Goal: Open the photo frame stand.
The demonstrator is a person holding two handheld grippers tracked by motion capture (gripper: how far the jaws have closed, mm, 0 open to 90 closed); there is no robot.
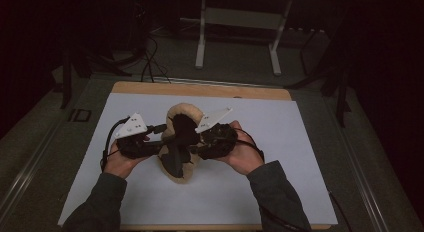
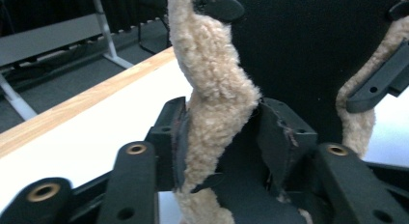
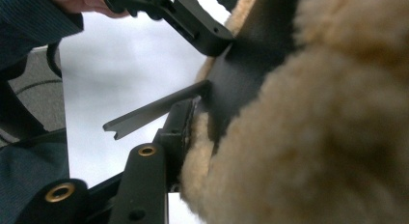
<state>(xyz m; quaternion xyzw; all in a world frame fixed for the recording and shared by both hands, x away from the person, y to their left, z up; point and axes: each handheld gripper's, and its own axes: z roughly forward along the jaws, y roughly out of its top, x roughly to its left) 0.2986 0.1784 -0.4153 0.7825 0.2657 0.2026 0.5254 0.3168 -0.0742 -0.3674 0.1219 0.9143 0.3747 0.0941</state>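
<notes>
The left claw (image 2: 223, 137) is clamped on a fleece edge (image 2: 212, 103): in the left gripper view its two black pads press the tan curly rim from both sides, just below the middle of the frame. The right claw (image 3: 193, 137) grips the same garment; in the right gripper view one pad sits against the fleece at lower centre, the other is hidden behind the pile, so the grip can be read only from the fabric packed tight against the pad.

In the high view both claws meet at the centre of the frame. The left claw (image 1: 165, 142) comes in from the left and the right claw (image 1: 197, 139) from the right, each under a grey plate, and each held by a hand (image 1: 117, 159) whose dark sleeve rises from the bottom edge. Between them stands the item (image 1: 181, 137), black outside and fleece-lined within, lifted and bunched, its lower end touching the sheet.

Beneath it lies a white sheet (image 1: 260, 157) covering most of the worktop (image 1: 200, 89), whose wood shows as a strip along the far edge. Beyond, in the upper middle of the frame, stands a pale frame stand (image 1: 240, 22) on the dark floor.
</notes>
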